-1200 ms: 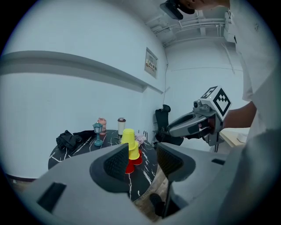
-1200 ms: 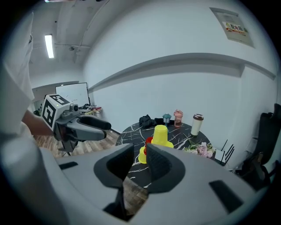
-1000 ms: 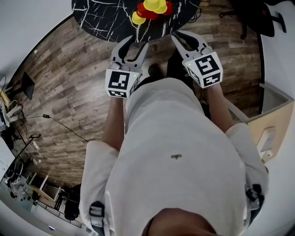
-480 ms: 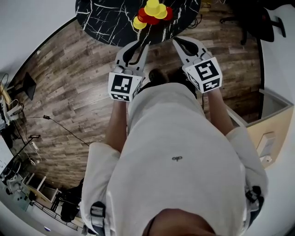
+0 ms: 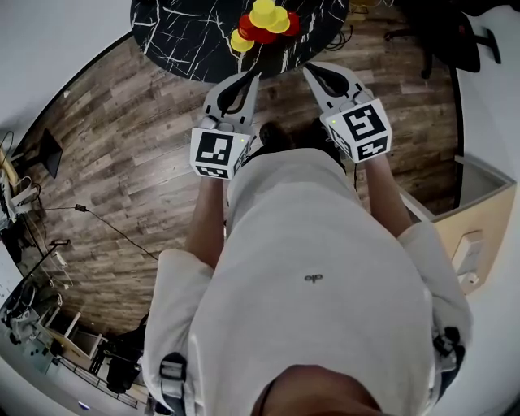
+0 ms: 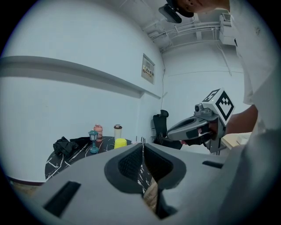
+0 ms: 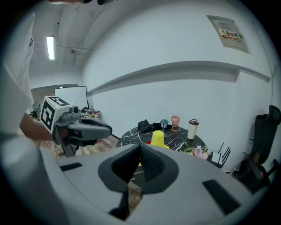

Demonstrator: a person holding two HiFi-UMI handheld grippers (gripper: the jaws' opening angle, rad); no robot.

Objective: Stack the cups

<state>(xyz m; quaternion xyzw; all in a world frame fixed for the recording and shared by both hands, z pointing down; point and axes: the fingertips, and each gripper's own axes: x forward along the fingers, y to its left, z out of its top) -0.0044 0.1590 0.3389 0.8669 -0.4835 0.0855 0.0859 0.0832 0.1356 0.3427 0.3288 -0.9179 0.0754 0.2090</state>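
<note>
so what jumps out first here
The bright yellow and red cups clustered on the black marbled table at the top of the head view. Nearer, over the wood floor, the left claw and right claw point toward them, both shut on nothing, the left having just closed.

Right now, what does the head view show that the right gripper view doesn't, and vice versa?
Head view only: the right gripper from above, its marker cube, a cable on the floor. Right gripper view only: a pink bottle, a white tumbler, a small lantern, flowers. Both: the black table, yellow cups, and the left gripper, whose jaws have just closed on nothing.
</note>
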